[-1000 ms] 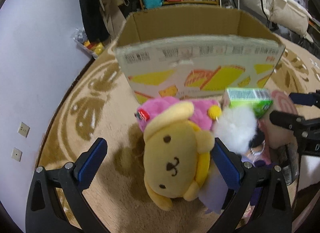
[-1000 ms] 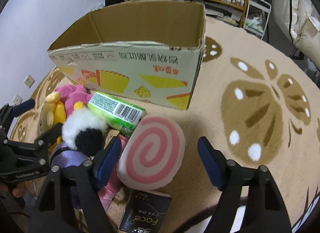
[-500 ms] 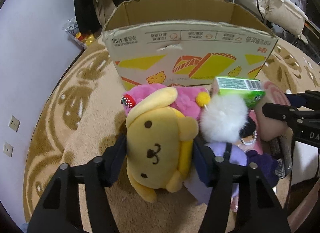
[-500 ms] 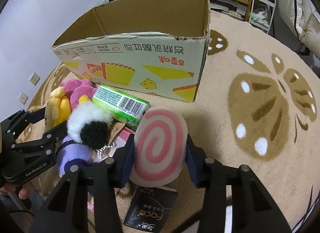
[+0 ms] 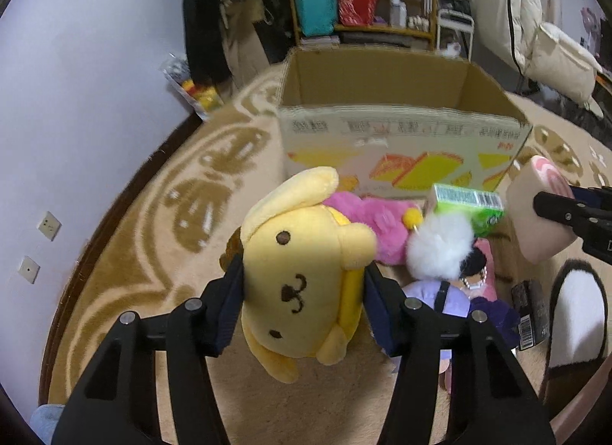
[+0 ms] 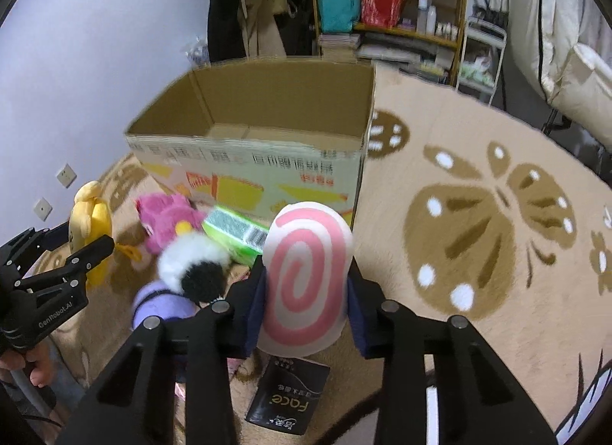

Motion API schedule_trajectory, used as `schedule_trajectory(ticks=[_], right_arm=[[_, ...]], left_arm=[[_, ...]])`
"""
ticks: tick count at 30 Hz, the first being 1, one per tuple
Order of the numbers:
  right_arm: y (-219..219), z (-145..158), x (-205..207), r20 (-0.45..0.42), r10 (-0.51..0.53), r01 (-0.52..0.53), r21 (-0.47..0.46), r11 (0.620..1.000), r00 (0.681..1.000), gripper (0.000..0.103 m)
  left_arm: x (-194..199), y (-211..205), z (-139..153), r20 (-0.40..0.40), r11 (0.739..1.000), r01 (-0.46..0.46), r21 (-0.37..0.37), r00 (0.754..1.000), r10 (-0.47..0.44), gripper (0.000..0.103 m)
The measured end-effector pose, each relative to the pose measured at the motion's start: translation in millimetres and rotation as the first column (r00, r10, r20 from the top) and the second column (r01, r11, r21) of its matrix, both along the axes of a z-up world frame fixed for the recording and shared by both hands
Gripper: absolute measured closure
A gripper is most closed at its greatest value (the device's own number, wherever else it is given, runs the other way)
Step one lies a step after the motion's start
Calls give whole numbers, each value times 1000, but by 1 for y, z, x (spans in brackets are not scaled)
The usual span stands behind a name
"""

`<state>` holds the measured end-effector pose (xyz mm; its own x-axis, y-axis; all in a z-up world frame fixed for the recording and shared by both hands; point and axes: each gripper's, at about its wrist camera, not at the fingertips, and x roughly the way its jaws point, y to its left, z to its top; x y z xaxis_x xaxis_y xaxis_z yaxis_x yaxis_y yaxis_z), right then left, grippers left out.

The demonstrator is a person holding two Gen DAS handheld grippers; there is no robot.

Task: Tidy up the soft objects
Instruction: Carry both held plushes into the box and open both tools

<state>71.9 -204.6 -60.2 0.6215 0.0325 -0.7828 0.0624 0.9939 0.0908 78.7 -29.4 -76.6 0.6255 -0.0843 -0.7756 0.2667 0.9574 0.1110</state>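
A yellow dog plush (image 5: pixel 302 273) is lifted off the carpet, squeezed between the blue pads of my left gripper (image 5: pixel 304 292), whose jaws are still closing on it. A white cushion with a pink swirl (image 6: pixel 306 254) sits upright in my right gripper (image 6: pixel 306 292); its jaws are closing too and press its sides. Ahead of both stands an open cardboard box (image 6: pixel 248 162), which looks empty inside. On the carpet in front of it lie a pink plush (image 5: pixel 367 215), a white and black pompom (image 5: pixel 440 250) and a purple plush (image 5: pixel 436 292).
A green carton (image 5: pixel 466 204) leans by the box. A black packet (image 6: pixel 287 403) lies under my right gripper. A slipper (image 5: pixel 577 311) is at the right. The wall (image 5: pixel 76 101) runs along the left, and shelves (image 6: pixel 390 5) stand behind the box.
Both grippers went from open around their toys to closed on them. Both toys have risen off the carpet, and the box now looks farther and lower.
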Motion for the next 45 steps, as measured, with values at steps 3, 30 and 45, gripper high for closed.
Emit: schedule_trajectory(ticks=[3,30,45], right_arm=[[1,14,-7,60,0,1,-14,1000,998,65],[0,73,46,295,27,-10,-59,998,955,65],[-22,62,90,332,30,-33,2,999,943,65]], left_arm=[[-5,7,14,51,1000,-21,-7,998,22,47],[61,-9,113,364,998,-6,-61,931,28,47],[91,-32,98,357,998,49,-25,933,-37,47]])
